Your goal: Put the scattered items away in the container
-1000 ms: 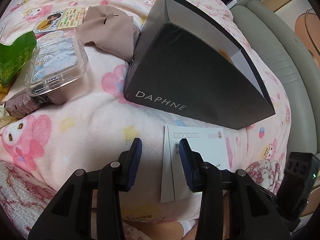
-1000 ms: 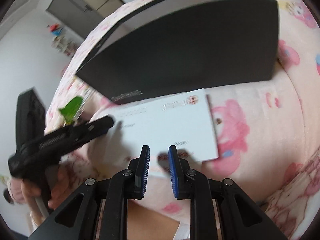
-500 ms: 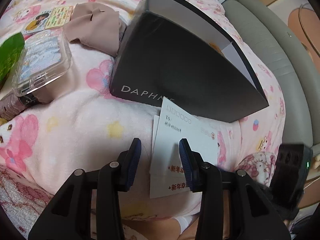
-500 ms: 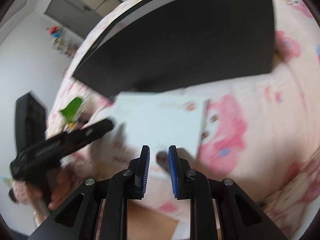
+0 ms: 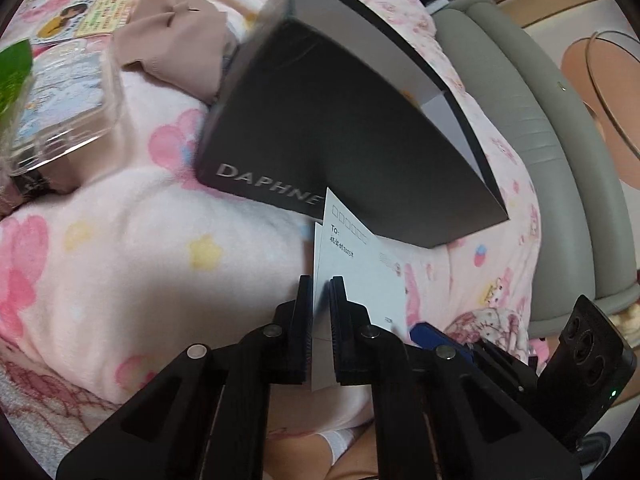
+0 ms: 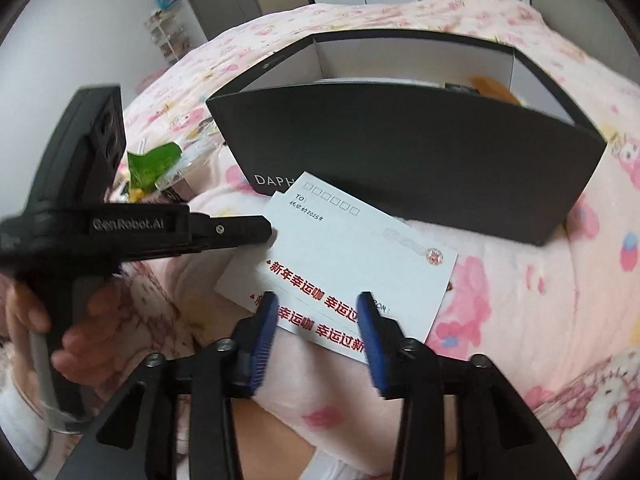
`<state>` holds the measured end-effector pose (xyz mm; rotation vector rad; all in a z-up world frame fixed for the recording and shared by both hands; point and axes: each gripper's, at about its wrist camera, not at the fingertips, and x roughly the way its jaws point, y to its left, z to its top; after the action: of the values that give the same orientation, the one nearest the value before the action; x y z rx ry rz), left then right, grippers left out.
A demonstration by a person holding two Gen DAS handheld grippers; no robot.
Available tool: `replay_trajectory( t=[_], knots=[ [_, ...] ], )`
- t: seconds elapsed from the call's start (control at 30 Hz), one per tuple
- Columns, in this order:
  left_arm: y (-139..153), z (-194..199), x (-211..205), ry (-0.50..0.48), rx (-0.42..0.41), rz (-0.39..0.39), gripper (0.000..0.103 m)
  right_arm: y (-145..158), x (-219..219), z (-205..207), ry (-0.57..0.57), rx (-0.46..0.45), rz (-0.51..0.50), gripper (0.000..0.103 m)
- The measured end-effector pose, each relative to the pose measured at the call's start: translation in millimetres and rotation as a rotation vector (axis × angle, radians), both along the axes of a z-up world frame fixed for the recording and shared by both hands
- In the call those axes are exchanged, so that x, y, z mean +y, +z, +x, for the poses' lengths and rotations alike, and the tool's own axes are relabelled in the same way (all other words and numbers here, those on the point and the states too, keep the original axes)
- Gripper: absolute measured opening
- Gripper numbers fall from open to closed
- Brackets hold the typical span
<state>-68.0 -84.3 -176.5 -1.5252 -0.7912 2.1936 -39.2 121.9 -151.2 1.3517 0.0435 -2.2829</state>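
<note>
Here: a bed under a pink cartoon blanket [image 5: 120,240] carries everything.
Box: black cardboard box [image 5: 352,152] [image 6: 400,160] marked DAPHNE, open on top, sitting around the middle of the blanket, some things already inside.
Cards: 2 white postcards [image 5: 360,276] [image 6: 352,256], one over the other, lifted off the blanket just in front of the box's near wall, their top corner overlapping the lettering.
Left gripper [image 5: 321,308] [image 6: 264,229]: pressed together on the left edge of the postcards, pinching them.
Right gripper [image 6: 316,334]: jaws opening, blue pads spread either side of the cards' lower edge, not pressing on them.
Hand [image 6: 80,328]: wrapped around the left gripper's handle at the blanket's near edge.
Loose items: a clear plastic case [image 5: 60,96], a green packet [image 5: 14,68] and a beige cloth [image 5: 176,48] toward the blanket's far left, beside the box.
</note>
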Motion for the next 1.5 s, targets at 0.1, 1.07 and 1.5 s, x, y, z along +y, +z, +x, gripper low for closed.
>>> replay_trajectory(
  t=[0.1,1.07,1.5],
  knots=[
    [0.0,-0.7,4.5,-0.024,0.004,0.009,0.006,-1.6,-11.2,1.8,0.046,0.031,0.047,0.048],
    [13.9,4.0,-14.5,0.02,0.081,0.174,0.008,-13.8,-20.2,-21.9,0.001,0.148,0.115,0.019],
    [11.5,2.7,-9.0,0.02,0.063,0.133,0.008,38.3,45.8,-52.7,-0.189,0.076,-0.386,0.011]
  ],
)
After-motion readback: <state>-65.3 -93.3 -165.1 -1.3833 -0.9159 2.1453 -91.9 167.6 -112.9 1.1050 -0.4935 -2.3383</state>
